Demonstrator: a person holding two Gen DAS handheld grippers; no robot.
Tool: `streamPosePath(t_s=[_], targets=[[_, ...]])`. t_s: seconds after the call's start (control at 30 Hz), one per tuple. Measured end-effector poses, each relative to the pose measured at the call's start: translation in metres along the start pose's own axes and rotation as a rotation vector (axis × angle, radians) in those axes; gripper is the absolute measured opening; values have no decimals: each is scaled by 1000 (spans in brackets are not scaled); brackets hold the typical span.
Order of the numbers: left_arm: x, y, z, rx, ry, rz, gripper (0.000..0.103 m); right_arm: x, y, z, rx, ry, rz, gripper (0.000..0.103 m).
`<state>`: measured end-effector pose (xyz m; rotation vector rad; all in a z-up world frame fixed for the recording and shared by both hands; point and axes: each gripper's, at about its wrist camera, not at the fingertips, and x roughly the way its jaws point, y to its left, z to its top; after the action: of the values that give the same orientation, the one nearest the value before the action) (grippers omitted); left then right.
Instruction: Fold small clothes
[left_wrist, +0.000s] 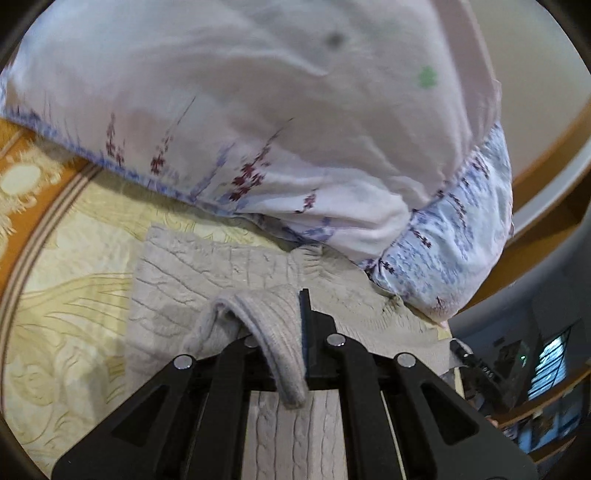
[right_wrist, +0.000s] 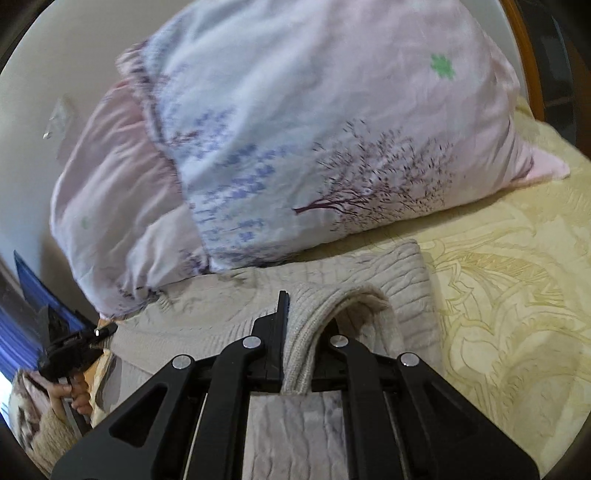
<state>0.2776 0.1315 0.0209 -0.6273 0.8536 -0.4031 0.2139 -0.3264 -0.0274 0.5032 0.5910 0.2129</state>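
Note:
A beige cable-knit sweater lies flat on the yellow bedspread below a pillow; it also shows in the right wrist view. My left gripper is shut on the sweater's ribbed hem, which bunches up between its black fingers. My right gripper is shut on the ribbed hem at the other side, a fold of knit arching over the right finger. The left gripper with the hand holding it shows at the lower left of the right wrist view.
A large white and blue floral pillow leans over the sweater's far edge; it also shows in the right wrist view. An orange patterned border runs at the bedspread's left. Wooden bed frame and shelves stand at right.

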Motion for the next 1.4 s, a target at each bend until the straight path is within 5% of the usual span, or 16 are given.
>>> streamPosePath(t_s=[0.13,0.2,0.23,0.27,0.3,0.33,0.47,0.7,0.93,1.07,1.27,1.4], targets=[[10,8,4,-65,21,-22,6,22,-8,7,68,55,-22,11],[10,10,6,-85,26,-37,13,21,-10,11,97,44,-8,32],[8,10,7,-91,23,-45,18,16,-10,13,101,23,-5,39],[3,10,9,-97,3,-49,37,9,-10,14,98,-5,-7,53],[-6,9,11,-93,-33,-49,54,0,-10,16,89,-35,-11,56],[-13,8,13,-86,-60,-42,56,-10,-10,17,77,-54,-13,56],[-44,5,8,-1,-69,17,56,-41,-15,9,49,-65,-44,56],[-68,-1,-35,179,18,126,52,-71,-30,-34,-7,26,-91,39],[-58,5,-57,213,75,193,51,-65,-22,-52,-71,70,-132,36],[-54,6,-62,219,90,203,38,-58,-16,-56,-119,93,-144,15],[-50,12,-64,197,114,197,10,-54,-17,-59,-130,82,-144,11],[-61,17,-62,176,105,159,7,-68,-20,-59,-100,42,-136,10]])
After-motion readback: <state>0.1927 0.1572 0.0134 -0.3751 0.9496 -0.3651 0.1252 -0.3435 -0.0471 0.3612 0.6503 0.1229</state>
